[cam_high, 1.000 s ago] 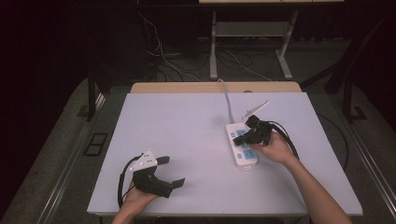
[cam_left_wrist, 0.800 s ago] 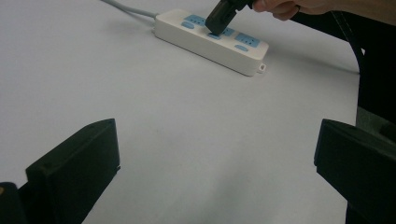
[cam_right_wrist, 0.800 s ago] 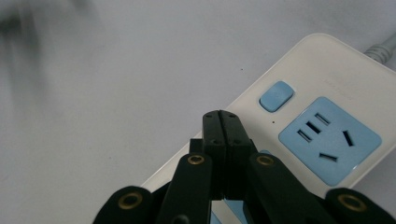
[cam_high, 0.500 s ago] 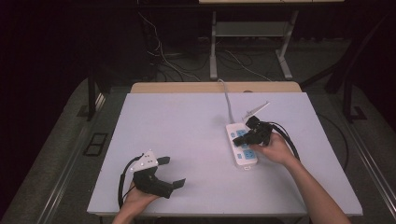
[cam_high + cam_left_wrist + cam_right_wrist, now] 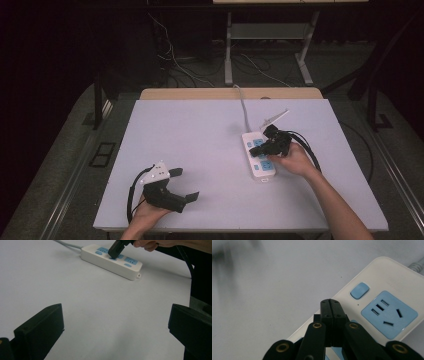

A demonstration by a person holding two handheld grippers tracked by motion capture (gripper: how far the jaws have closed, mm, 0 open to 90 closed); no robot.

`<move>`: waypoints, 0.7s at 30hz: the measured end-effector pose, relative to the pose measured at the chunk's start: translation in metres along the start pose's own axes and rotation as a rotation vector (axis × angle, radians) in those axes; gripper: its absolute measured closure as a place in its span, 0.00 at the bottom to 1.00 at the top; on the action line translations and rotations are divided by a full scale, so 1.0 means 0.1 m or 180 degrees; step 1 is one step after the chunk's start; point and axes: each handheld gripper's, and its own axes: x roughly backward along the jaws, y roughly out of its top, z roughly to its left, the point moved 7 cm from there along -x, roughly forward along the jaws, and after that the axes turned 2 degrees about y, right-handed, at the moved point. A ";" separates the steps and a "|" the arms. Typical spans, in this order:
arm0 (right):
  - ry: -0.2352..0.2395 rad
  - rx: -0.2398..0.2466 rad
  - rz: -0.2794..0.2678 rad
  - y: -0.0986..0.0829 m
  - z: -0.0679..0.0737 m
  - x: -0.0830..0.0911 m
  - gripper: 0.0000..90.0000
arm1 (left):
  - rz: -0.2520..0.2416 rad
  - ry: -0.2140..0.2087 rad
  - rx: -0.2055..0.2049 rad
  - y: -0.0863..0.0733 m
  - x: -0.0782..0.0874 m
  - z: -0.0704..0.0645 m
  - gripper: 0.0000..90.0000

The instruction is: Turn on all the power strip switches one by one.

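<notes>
Two grippers we hold: right gripper (image 5: 267, 146), fingers clenched, tip on the power strip (image 5: 258, 155); left gripper (image 5: 181, 185), fingers released, low over the tabletop (image 5: 200, 130).

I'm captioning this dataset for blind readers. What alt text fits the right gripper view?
Closed black tongs press their tip onto a white power strip beside a small blue switch. A blue socket panel sits at right, on a pale grey table.

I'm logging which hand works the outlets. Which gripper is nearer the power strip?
Right. The right gripper, jaws shut, is over the power strip. The left gripper, jaws open, sits well away near the table's front edge.
</notes>
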 end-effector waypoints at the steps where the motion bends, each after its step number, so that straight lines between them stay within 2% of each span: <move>1: -0.0004 0.0010 0.0002 0.00 0.00 0.00 1.00 | -0.0002 0.0000 0.0003 0.00 0.00 0.00 0.00; 6: 0.0041 -0.0029 -0.0033 -0.01 -0.01 0.00 1.00 | -0.0002 -0.0006 0.0002 0.00 0.00 -0.01 0.00; 21: 0.0048 -0.0012 -0.0120 -0.04 -0.01 -0.01 1.00 | 0.0012 -0.0010 -0.0002 0.00 0.00 0.00 0.00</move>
